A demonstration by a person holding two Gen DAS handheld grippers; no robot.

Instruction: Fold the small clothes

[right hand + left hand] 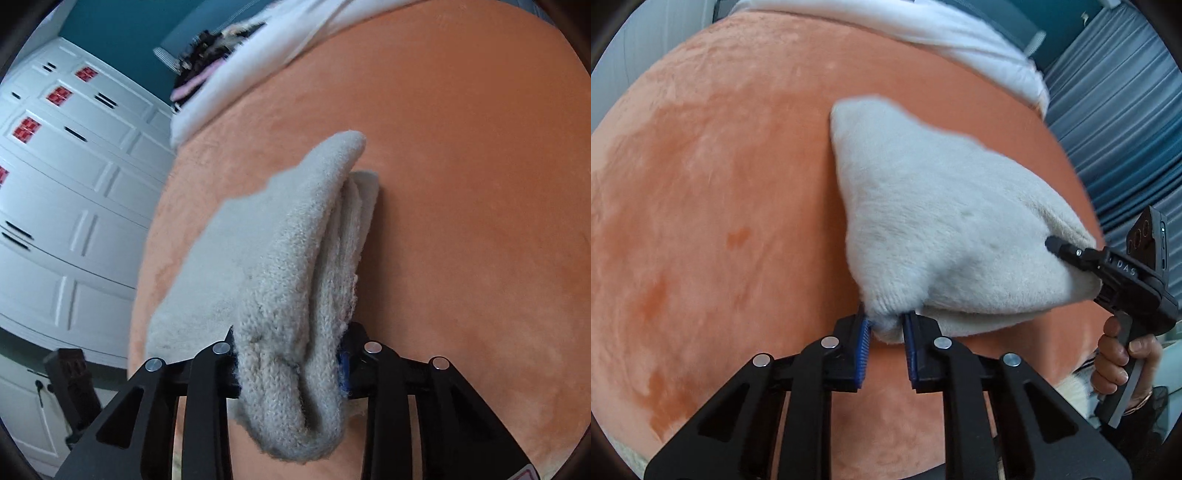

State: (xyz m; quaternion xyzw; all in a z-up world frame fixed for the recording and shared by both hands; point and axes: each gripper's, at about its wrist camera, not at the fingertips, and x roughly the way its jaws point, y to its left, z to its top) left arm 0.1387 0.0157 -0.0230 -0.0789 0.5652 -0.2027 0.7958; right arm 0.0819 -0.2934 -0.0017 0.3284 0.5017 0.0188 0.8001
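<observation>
A small pale grey fleecy garment [934, 229] is lifted above an orange plush surface [713, 192]. My left gripper [886, 328] is shut on its near corner, blue pads pinching the fabric. My right gripper [1052, 245] shows at the right of the left wrist view, gripping the garment's right edge. In the right wrist view the garment [295, 280] hangs in thick folds, bunched between the jaws of my right gripper [288, 358], which is shut on it.
A white cloth [945, 33] lies along the far edge of the orange surface. Blue-grey curtains [1115, 125] hang at the right. White panelled cabinets [62, 206] stand to the left in the right wrist view. Dark clothing [207, 48] lies behind the white cloth.
</observation>
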